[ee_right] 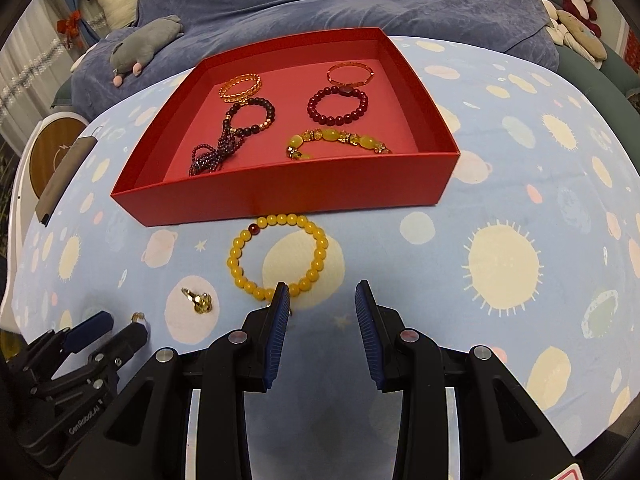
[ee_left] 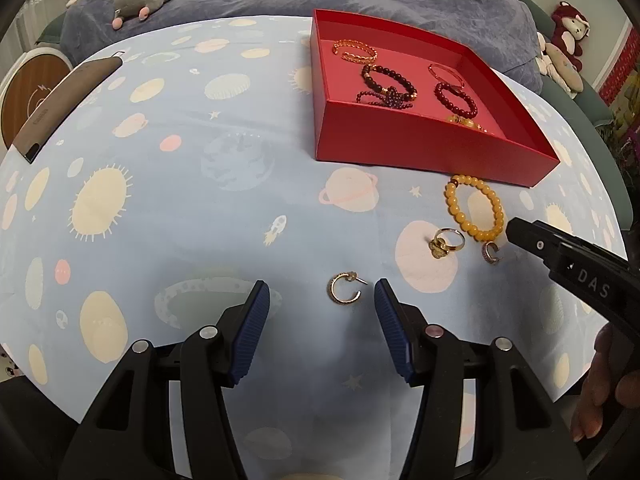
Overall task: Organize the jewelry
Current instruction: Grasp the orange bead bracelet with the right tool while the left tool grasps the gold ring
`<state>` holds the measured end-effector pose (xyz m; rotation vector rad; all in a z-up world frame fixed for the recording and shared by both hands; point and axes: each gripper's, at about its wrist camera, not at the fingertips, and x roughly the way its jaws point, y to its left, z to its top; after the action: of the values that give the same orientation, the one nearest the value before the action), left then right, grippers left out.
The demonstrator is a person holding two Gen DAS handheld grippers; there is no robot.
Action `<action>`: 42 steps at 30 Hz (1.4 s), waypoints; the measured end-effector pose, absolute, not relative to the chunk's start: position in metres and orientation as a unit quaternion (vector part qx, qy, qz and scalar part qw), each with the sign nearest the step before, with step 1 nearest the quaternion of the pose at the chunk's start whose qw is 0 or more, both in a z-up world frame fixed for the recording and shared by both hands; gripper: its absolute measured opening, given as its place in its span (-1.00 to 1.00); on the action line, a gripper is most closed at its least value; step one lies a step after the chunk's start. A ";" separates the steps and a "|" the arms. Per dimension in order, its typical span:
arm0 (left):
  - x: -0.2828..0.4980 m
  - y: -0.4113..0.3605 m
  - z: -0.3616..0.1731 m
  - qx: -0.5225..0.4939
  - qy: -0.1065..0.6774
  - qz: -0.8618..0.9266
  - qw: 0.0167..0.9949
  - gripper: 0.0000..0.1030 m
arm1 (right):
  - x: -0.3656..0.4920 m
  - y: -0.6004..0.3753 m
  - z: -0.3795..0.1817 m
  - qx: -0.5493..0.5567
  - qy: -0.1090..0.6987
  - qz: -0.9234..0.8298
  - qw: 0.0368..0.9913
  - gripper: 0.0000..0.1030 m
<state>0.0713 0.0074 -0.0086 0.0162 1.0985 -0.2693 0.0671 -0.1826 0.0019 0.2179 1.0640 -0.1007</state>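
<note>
Both pairs of jaws stood wide apart and held nothing. The left gripper [ee_left: 322,300] hovered low over the surface [ee_left: 180,184], its blue pads flanking a gold hoop earring [ee_left: 344,287] that lay flat between them without touching either pad. The right gripper [ee_right: 322,304] was spread just as far; its left pad sat at the near edge of the yellow bead bracelet [ee_right: 278,258], apparently touching or just above the beads, though contact could not be confirmed.

Sorting looked well along. The red box [ee_right: 280,196] already held a gold chain bracelet [ee_right: 240,86], a dark bead bracelet [ee_right: 250,114], a red bead bracelet [ee_right: 338,106], a thin copper-coloured bangle [ee_right: 350,72], a purple bead string [ee_right: 212,156] and a yellow stone bracelet [ee_right: 340,142]. Outside it, on the space-print cloth, lay the yellow bead bracelet just in front of the box wall, a gold ring [ee_left: 446,242], a small curved earring [ee_left: 492,252] beside it, and the hoop earring.

The step in hand seemed to be picking up the loose pieces. The hoop would likely call for a gentle closing low to the cloth, since it is thin and could slip or snag the fabric.
</note>
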 end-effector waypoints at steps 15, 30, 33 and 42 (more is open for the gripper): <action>0.076 0.005 -0.004 -0.002 0.518 -0.134 0.845 0.01 | 0.078 -0.180 -0.011 0.064 0.515 -0.053 0.853 -0.79; 0.071 -0.028 0.009 -0.006 0.513 -0.171 0.841 0.01 | 0.032 -0.212 -0.010 0.108 0.530 -0.089 0.837 -0.87; 0.073 -0.038 0.008 -0.016 0.517 -0.178 0.837 0.01 | 0.030 -0.212 -0.010 0.111 0.528 -0.090 0.837 -0.87; 0.090 -0.059 -0.003 -0.033 0.533 -0.176 0.827 -0.08 | 0.028 -0.215 -0.011 0.123 0.524 -0.088 0.839 -0.87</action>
<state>0.0904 -0.0589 -0.0034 -0.0693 1.1314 -0.3744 0.0281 -0.2148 -0.0110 0.2599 1.1075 -0.1852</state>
